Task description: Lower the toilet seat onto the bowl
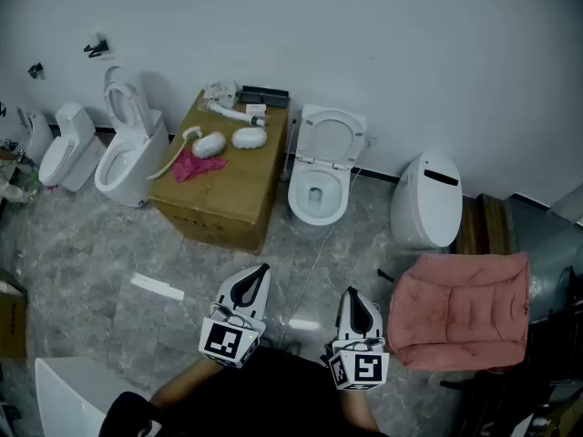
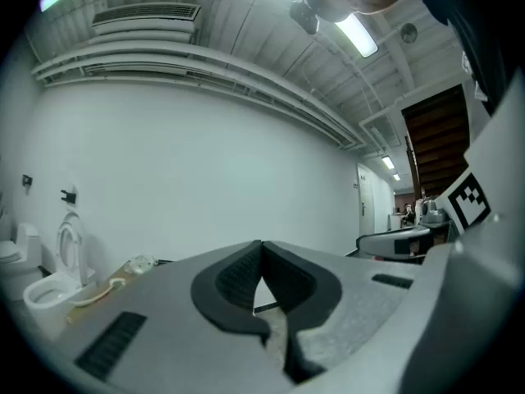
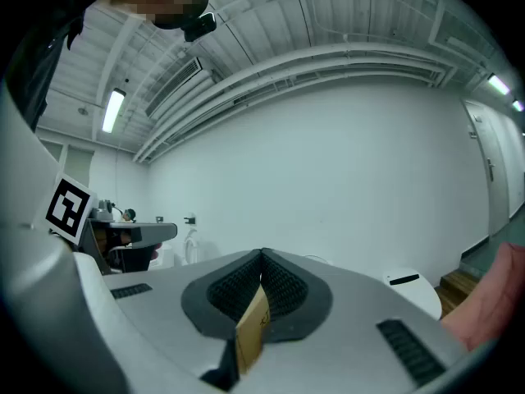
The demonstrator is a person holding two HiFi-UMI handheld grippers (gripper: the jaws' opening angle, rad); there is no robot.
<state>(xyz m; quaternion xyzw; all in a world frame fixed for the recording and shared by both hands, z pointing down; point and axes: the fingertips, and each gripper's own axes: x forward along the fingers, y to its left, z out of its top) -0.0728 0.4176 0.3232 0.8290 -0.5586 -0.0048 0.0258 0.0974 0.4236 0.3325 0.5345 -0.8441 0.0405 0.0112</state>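
Observation:
A white toilet [image 1: 317,194] stands against the far wall with its seat [image 1: 325,137] raised upright against the wall. Both grippers hang low in the head view, well short of it over the grey floor. My left gripper [image 1: 262,269] is shut and empty, and points level toward the wall [image 2: 261,245]. My right gripper [image 1: 352,292] is shut too [image 3: 262,254]; a small tan slip [image 3: 250,335] shows in the slit behind its tips. Neither gripper touches the toilet.
A cardboard box [image 1: 228,185] with white parts and a pink cloth stands left of the toilet. Further left are two more toilets [image 1: 118,167]. A closed white toilet [image 1: 426,198] and a pink cushion [image 1: 465,312] are on the right. A white strip [image 1: 157,287] lies on the floor.

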